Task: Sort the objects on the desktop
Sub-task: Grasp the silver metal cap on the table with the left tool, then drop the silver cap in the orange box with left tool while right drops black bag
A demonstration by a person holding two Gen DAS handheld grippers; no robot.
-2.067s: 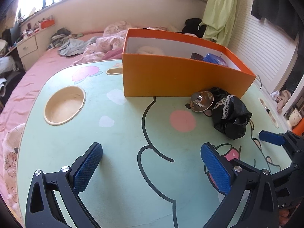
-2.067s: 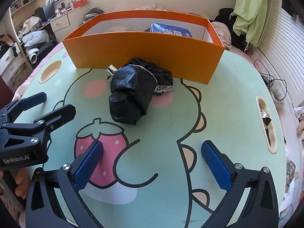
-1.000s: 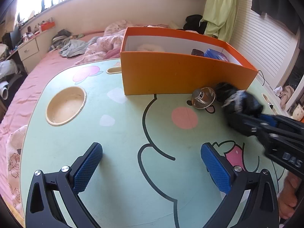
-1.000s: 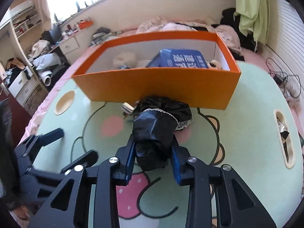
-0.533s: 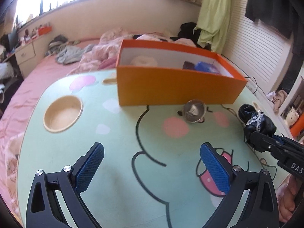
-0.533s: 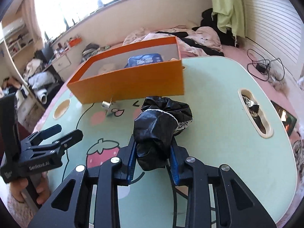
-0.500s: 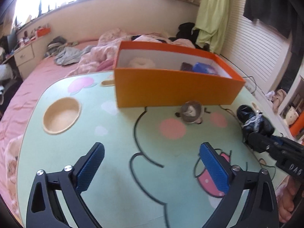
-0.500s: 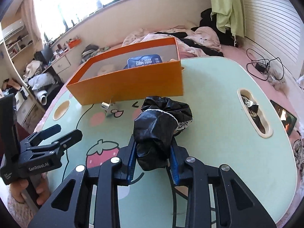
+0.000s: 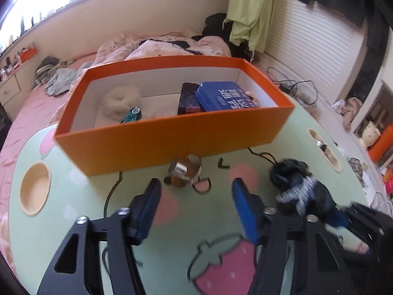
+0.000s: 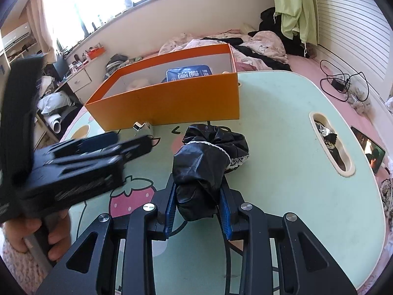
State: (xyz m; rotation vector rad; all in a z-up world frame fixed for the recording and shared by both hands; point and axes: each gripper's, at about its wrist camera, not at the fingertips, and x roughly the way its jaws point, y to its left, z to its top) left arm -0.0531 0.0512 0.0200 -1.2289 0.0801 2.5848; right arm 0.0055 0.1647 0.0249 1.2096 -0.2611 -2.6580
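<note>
— What's the right gripper (image 10: 197,202) got?
— A crumpled black lace-trimmed pouch (image 10: 203,162) — clamped, above the green cartoon table (image 10: 289,113).
— The left gripper (image 9: 195,207)?
— Half-closing, empty, near the metal cap (image 9: 184,173) before the orange box (image 9: 172,135); bed beyond.

Glossy black umbrella cloth (image 10: 199,169), matt orange cardboard box (image 9: 172,140), shiny metal-capped bottle (image 9: 184,173).

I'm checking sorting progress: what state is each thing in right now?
Orange box: open-topped, partly filled.
Blue tin: inside the box, lid shut.
Fluffy white item: inside the box.
Black cloth bundle: clamped in the right tool.
Shiny round metal piece: loose on the table, beside the box.
Left tool: jaws just narrowed, nothing between them.
</note>
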